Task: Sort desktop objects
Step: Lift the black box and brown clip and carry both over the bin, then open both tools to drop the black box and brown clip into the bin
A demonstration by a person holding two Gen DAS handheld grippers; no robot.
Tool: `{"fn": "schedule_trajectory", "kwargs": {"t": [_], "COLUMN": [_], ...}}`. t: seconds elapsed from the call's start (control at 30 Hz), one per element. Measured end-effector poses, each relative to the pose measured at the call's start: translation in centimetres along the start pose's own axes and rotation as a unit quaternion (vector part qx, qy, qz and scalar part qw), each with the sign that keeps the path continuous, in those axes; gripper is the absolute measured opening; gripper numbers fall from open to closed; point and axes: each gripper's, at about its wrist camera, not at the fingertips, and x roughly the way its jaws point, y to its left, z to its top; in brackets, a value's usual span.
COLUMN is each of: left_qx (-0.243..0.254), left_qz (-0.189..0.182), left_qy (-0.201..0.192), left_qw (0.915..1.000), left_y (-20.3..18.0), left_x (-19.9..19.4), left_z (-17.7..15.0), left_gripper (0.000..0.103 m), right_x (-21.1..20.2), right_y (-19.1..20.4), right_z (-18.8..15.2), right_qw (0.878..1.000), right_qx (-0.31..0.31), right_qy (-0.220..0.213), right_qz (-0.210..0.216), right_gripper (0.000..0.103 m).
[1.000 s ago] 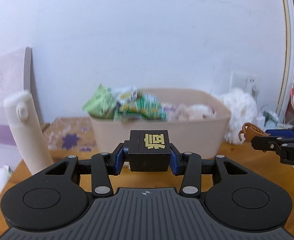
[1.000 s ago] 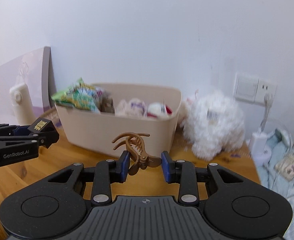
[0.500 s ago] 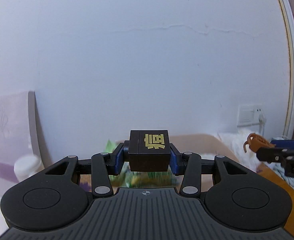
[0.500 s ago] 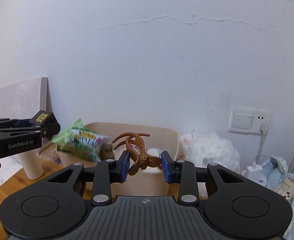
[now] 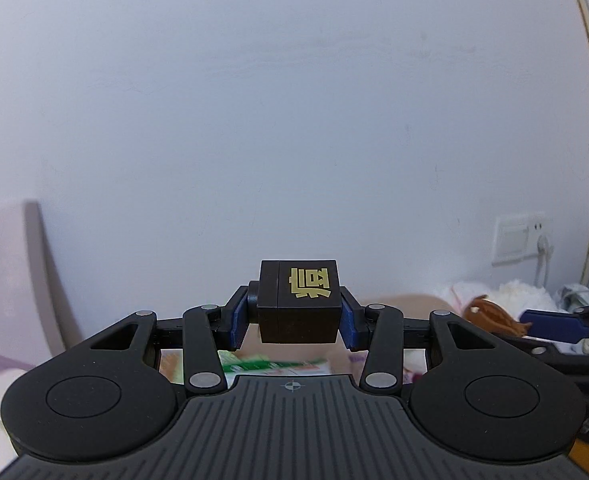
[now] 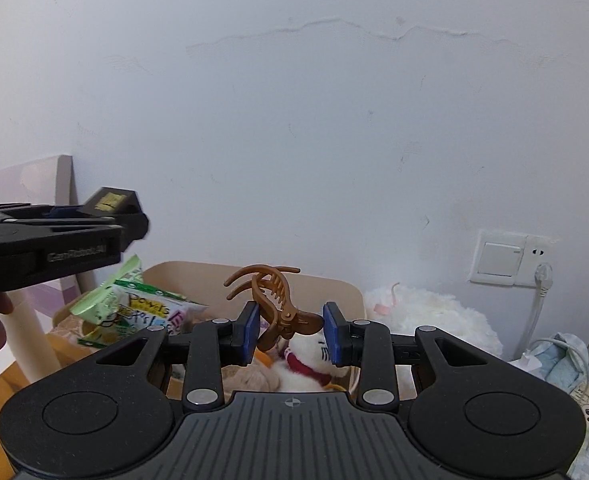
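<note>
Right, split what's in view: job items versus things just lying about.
Job: black cube in left tongs; brown hair claw in right tongs; beige bin.
Lying about: white plush toy, wall socket.

black cube [image 5: 299,307] (gold character on top) held aloft; brown claw clip [image 6: 278,309] held, teeth upward.

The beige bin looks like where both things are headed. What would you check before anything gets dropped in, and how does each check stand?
1. Left tongs hold the black cube firmly: ok.
2. Right tongs hold the brown hair claw: ok.
3. Hair claw is over the beige bin: ok.
4. Cube is over the bin: cannot tell.
5. Free space among the snack bag and plush toy: cannot tell.
</note>
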Motion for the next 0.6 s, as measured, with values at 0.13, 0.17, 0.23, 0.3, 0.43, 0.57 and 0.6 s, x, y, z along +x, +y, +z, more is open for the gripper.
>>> {"fn": "schedule_trajectory", "kwargs": {"t": [0.13, 0.17, 0.23, 0.3, 0.43, 0.57, 0.6], "left_qx": [-0.002, -0.002, -0.004, -0.006, 0.006, -0.007, -0.008], "left_qz": [-0.006, -0.005, -0.004, 0.000, 0.011, 0.006, 0.004], "left_qy": [0.044, 0.053, 0.068, 0.079, 0.096, 0.108, 0.110], "left_qw": [0.9990, 0.9986, 0.9977, 0.9969, 0.9953, 0.9941, 0.9939], "left_y": [-0.3, -0.4, -0.6, -0.8, -1.3, -1.2, -1.3], "left_x": [3.6, 4.3, 5.6, 6.4, 8.1, 8.7, 8.6], "left_z": [0.6, 0.6, 0.4, -0.1, -1.0, -1.4, -1.5], "left_gripper": [0.045, 0.045, 0.045, 0.045, 0.045, 0.046, 0.046], "right_x": [2.1, 2.6, 3.6, 4.3, 5.4, 6.1, 6.3], "right_y": [0.4, 0.4, 0.7, 0.9, 0.9, 0.6, 0.7], "right_z": [-0.4, -0.5, -0.6, -0.8, -1.2, -1.7, -1.9], "right_qw": [1.000, 1.000, 1.000, 1.000, 0.999, 0.999, 0.999], "right_qx": [-0.004, -0.003, -0.007, -0.013, -0.016, 0.002, 0.002], "right_qy": [0.009, 0.010, 0.014, 0.019, 0.032, 0.036, 0.037], "right_qz": [-0.004, 0.000, -0.001, 0.000, -0.004, 0.004, 0.004], "right_gripper": [0.032, 0.032, 0.032, 0.032, 0.032, 0.032, 0.032]}}
